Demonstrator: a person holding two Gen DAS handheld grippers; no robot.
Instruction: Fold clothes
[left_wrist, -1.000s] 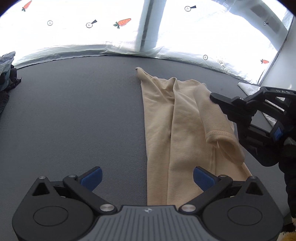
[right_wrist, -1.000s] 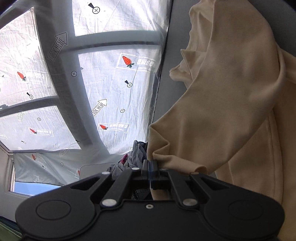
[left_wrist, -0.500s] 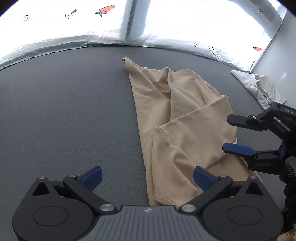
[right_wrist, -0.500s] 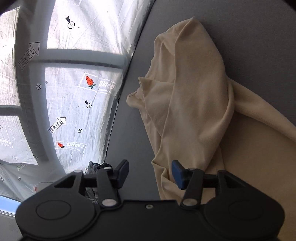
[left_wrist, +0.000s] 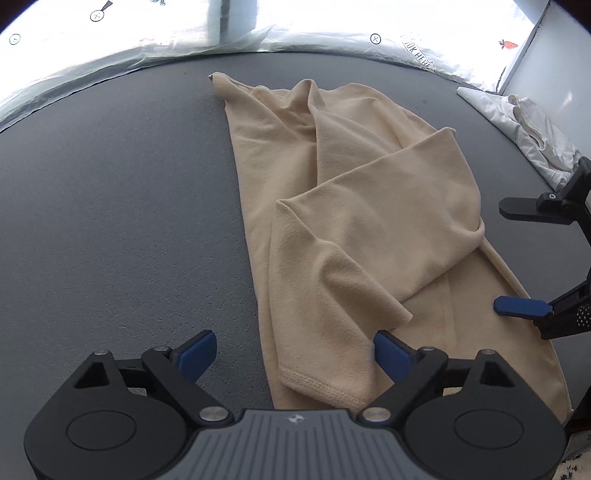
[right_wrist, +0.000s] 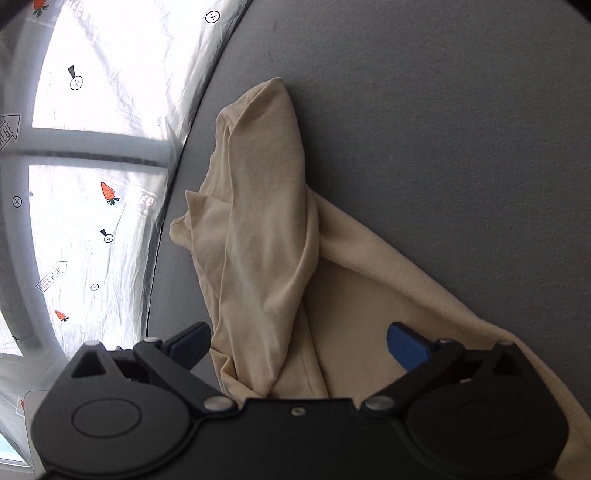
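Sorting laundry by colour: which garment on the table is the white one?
The crumpled white garment at the table's far right edge; the beige garment lies spread mid-table.

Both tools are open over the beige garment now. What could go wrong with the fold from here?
1. The sleeve laid across the beige garment lies loose and ridged; folding over it would likely lock in wrinkles.
2. The left tool straddles the stitched hem, where layers overlap, so closing there may pinch only the top layer or several at once.
3. The right tool is beside the garment's edge, with a white cloth close by that a wide sweep might drag.
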